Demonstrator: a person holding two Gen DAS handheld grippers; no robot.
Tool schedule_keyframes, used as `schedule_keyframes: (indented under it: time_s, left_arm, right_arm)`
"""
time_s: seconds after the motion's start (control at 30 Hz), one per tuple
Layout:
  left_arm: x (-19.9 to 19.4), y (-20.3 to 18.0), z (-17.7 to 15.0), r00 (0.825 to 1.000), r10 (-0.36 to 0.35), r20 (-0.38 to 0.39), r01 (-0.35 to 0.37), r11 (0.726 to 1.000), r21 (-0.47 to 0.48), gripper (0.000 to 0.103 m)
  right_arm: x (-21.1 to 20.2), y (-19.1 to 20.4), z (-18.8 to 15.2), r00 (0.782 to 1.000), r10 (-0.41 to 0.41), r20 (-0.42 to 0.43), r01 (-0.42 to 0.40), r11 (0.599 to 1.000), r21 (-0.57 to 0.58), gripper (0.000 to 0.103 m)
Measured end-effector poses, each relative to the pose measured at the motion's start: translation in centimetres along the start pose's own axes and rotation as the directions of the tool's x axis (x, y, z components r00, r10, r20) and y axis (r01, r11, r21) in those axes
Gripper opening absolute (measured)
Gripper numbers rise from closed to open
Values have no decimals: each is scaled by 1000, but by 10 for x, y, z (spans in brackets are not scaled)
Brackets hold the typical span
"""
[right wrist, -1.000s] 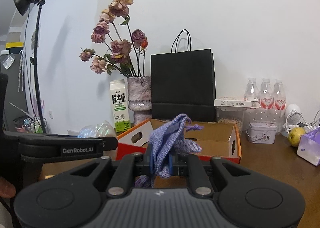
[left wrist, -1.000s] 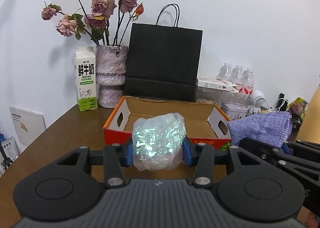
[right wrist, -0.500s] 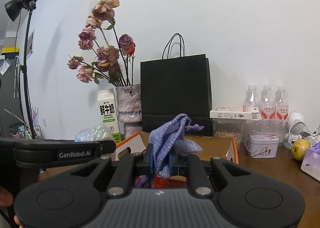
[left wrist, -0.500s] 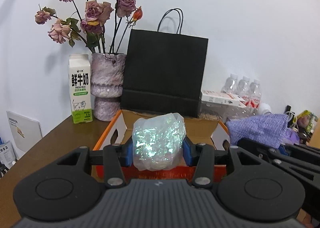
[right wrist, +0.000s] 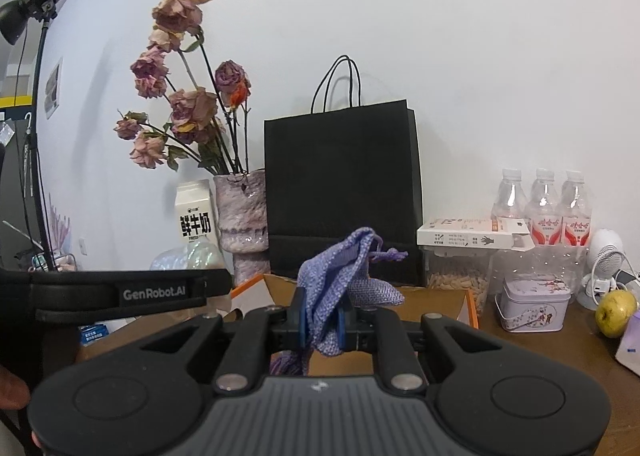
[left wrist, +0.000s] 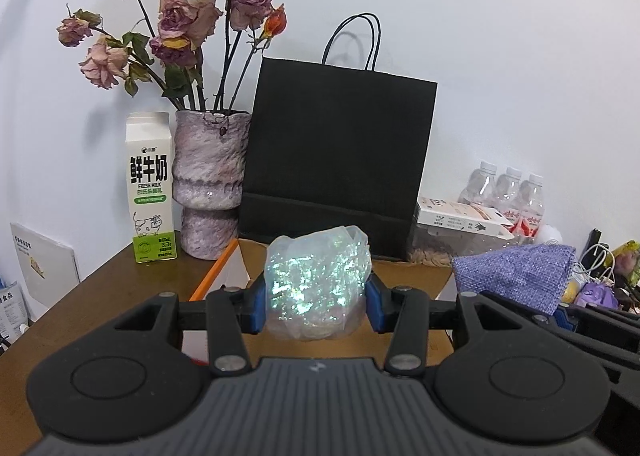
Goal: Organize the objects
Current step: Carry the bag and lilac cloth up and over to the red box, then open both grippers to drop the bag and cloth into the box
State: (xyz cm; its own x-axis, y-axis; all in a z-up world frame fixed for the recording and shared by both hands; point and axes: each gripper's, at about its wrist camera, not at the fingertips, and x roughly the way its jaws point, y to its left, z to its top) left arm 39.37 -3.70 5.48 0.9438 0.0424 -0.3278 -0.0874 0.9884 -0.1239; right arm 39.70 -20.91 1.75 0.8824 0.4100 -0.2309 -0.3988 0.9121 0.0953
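My left gripper (left wrist: 316, 306) is shut on a crumpled iridescent plastic bag (left wrist: 318, 280), held above the near part of an open cardboard box (left wrist: 416, 276) with orange walls. My right gripper (right wrist: 322, 326) is shut on a purple woven drawstring pouch (right wrist: 340, 272), which hangs over the same box (right wrist: 432, 296). In the left wrist view the pouch (left wrist: 516, 276) shows at the right, with the right gripper's body below it. In the right wrist view the plastic bag (right wrist: 188, 258) peeks above the left gripper's body at the left.
Behind the box stand a black paper bag (left wrist: 336, 164), a vase of dried roses (left wrist: 208, 192) and a milk carton (left wrist: 150, 188). To the right are water bottles (right wrist: 542, 208), a jar of seeds (right wrist: 458, 280), a small tin (right wrist: 534, 302) and a yellow-green fruit (right wrist: 616, 312).
Both grippers have moved forward toward the box and the black bag, which now look larger. Each keeps its grip on what it holds.
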Motion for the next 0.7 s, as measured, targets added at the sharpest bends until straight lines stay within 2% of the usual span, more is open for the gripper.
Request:
schedule_keyframes:
  time_s: [0.57, 0.63, 0.7]
  left_arm:
    - [66, -1, -2, 996, 59, -65, -58, 998, 25, 50]
    - [71, -1, -5, 995, 65, -79, -63, 998, 30, 56]
    - [73, -1, -7, 994, 68, -88, -65, 997, 38, 72]
  right_arm:
    - [71, -29, -10, 994, -23, -108, 27, 999, 31, 14]
    - [75, -32, -12, 993, -20, -120, 25, 999, 40, 16]
    - [78, -32, -15, 989, -11, -148, 18, 999, 39, 30]
